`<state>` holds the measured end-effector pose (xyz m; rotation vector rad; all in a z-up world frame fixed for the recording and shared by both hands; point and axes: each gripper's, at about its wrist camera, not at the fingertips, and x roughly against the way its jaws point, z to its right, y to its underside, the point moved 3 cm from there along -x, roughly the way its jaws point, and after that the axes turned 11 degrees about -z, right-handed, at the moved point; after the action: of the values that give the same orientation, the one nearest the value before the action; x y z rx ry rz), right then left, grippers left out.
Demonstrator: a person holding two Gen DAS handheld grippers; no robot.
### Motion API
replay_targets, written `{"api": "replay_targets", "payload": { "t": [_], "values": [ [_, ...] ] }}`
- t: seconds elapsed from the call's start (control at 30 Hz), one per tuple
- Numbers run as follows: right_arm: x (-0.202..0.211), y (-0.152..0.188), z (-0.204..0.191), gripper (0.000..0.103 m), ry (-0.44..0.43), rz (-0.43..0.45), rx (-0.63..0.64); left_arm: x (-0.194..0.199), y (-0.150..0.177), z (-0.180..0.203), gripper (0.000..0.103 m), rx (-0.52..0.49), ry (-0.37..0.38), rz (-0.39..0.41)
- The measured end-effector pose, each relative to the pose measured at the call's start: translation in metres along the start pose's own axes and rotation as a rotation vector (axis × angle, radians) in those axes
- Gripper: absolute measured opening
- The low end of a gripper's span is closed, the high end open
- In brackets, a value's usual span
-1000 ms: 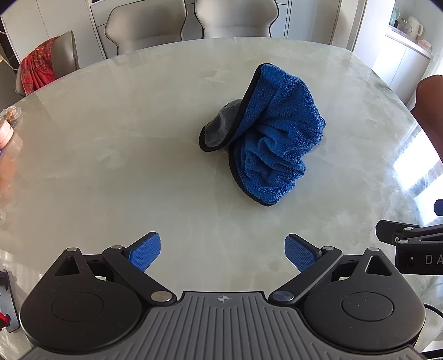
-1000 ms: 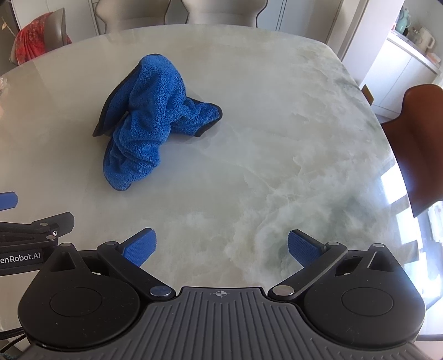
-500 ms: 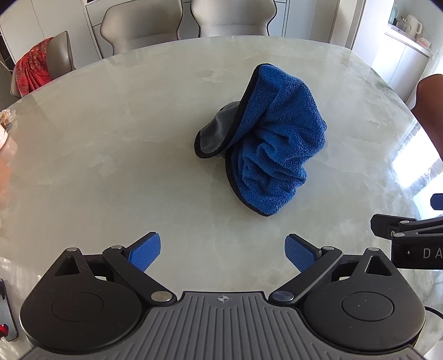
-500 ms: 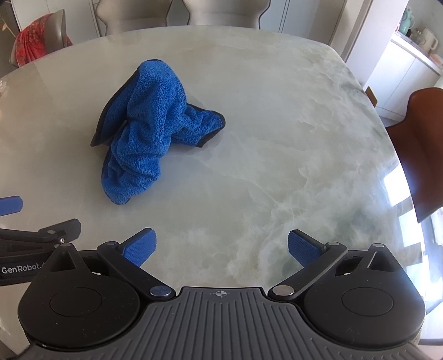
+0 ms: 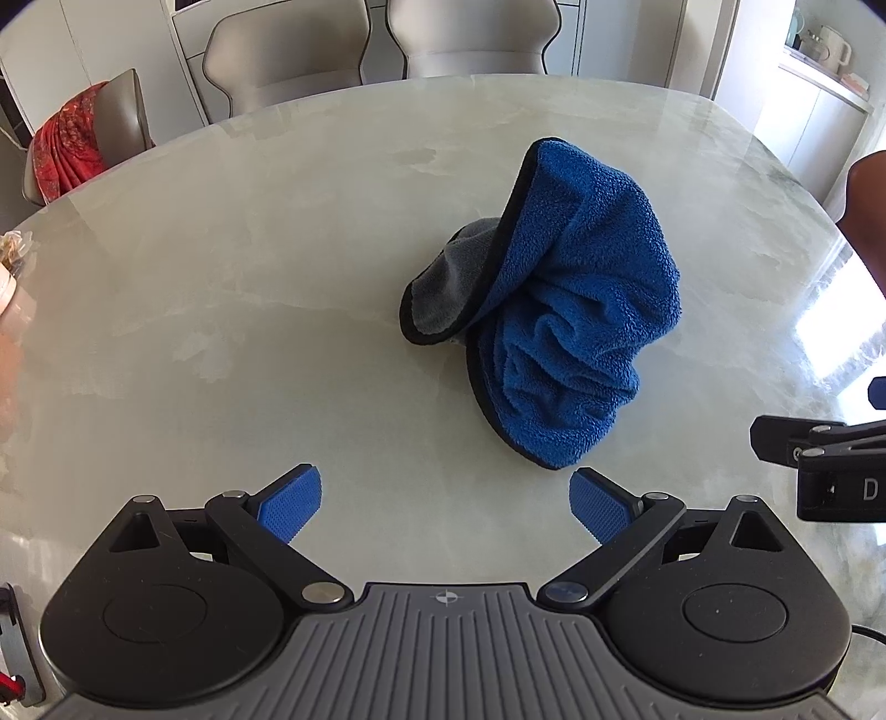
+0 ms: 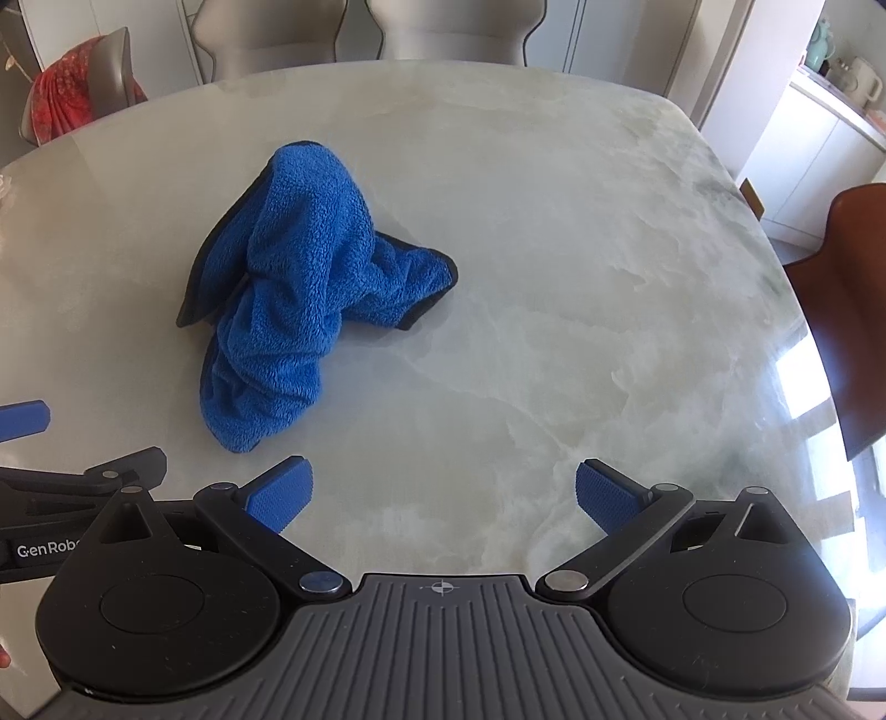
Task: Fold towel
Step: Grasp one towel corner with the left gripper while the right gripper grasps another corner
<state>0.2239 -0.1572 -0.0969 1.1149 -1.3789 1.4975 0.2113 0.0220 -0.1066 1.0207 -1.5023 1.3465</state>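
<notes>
A blue towel (image 5: 576, 310) with a grey underside and black edging lies crumpled in a heap on the pale marble table (image 5: 249, 310). In the right wrist view the towel (image 6: 299, 299) sits to the left of centre. My left gripper (image 5: 446, 501) is open and empty, just short of the towel's near end. My right gripper (image 6: 440, 495) is open and empty, to the right of the towel's near end. Each gripper's side shows at the edge of the other's view.
Grey chairs (image 5: 465, 39) stand at the table's far side. A chair with a red cloth (image 5: 69, 147) stands at the far left. A brown chair (image 6: 841, 310) stands at the right edge. White cabinets with a kettle (image 6: 864, 77) are at the far right.
Both grippers have moved forward toward the towel, which now looks larger and nearer in both views. Both stay open. The towel has not moved.
</notes>
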Motion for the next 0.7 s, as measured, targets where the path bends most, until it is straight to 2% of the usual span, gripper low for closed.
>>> {"api": "replay_targets", "payload": {
  "t": [0.27,0.5,0.7],
  "values": [
    [0.002,-0.021,0.009,0.103,-0.048,0.083,0.041,-0.002,-0.017,-0.002,0.099,-0.031,-0.004,0.034],
    [0.005,-0.042,0.004,0.103,-0.033,0.168,0.145,-0.004,-0.032,-0.003,0.099,-0.059,-0.021,0.063],
    [0.006,-0.058,0.004,0.103,-0.072,0.175,0.152,-0.006,-0.043,-0.005,0.099,-0.091,-0.016,0.076]
  ]
}}
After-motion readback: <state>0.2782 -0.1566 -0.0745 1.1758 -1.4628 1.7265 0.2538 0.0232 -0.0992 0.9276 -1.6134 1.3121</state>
